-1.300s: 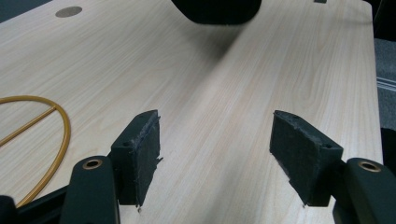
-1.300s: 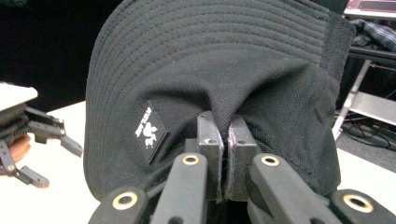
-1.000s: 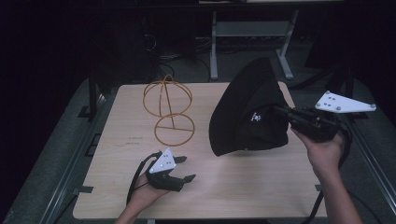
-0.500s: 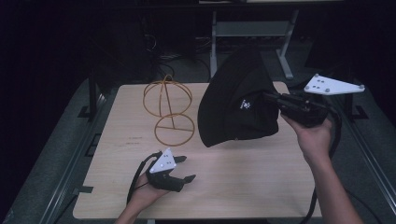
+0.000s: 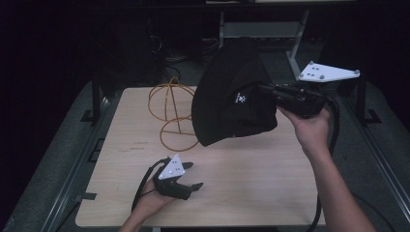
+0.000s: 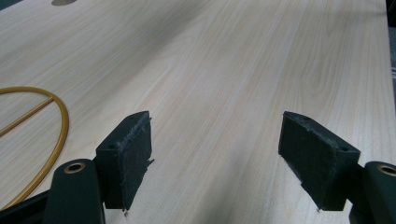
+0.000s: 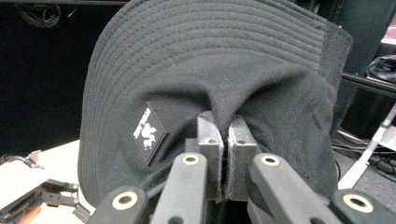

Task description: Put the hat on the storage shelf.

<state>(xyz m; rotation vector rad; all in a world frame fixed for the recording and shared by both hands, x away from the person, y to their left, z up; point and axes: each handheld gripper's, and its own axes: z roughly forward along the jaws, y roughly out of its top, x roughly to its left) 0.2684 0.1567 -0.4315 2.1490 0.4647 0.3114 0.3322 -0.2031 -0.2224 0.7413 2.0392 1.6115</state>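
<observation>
Black fabric hat (image 5: 232, 99) hangs in the air above the wooden table (image 5: 251, 193), pinched by the right gripper (image 5: 270, 92), whose jaws are pressed together on 1 fold of cloth at the crown, brim flopping toward the gold wire hat stand (image 5: 171, 113) just beside it. Risk: the thin pinch could slip and drop the hat, or the drooping brim could snag the light stand and tip it. Left gripper (image 5: 191, 176) rests low near the table's front edge, jaws spread with nothing between them after just opening wider, too far off to steady the stand
</observation>
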